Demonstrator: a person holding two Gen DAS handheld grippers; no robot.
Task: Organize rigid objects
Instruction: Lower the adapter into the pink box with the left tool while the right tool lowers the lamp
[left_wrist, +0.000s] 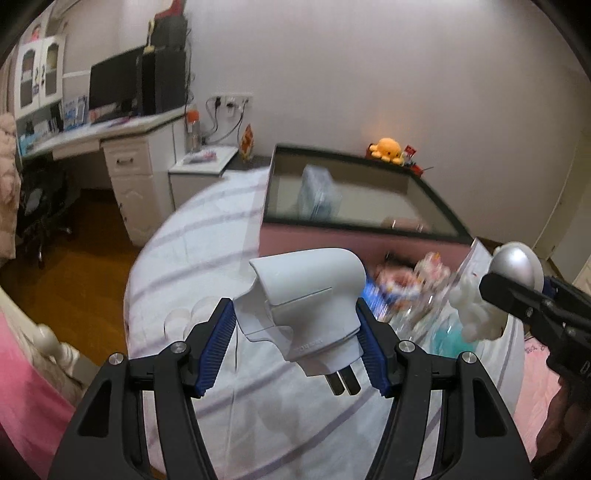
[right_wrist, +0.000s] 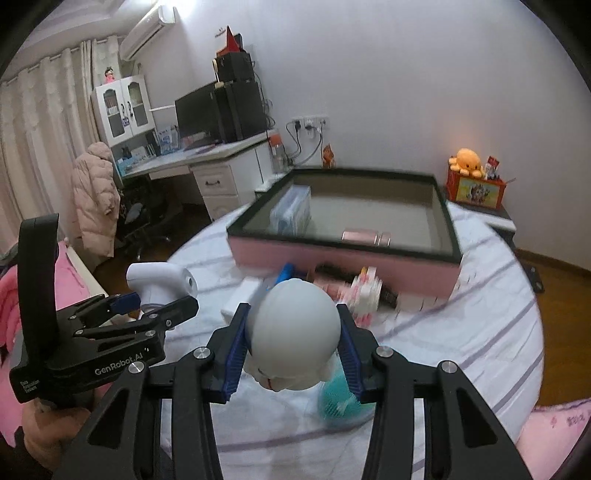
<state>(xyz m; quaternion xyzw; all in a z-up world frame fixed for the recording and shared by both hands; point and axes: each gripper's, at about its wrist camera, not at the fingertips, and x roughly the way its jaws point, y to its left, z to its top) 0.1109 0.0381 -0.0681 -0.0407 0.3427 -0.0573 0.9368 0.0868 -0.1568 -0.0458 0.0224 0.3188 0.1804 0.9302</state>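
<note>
My left gripper is shut on a white handheld thermometer gun, held above the striped round table; it also shows in the right wrist view. My right gripper is shut on a white round-headed figurine, held above the table; the figurine also shows in the left wrist view. A pink open box with a dark rim stands at the table's back, holding a blue-white pack and a pink metallic case.
Small colourful packages lie in front of the box. A teal round item lies under my right gripper. A desk with monitor stands at the left, and an orange plush on a red box at the right.
</note>
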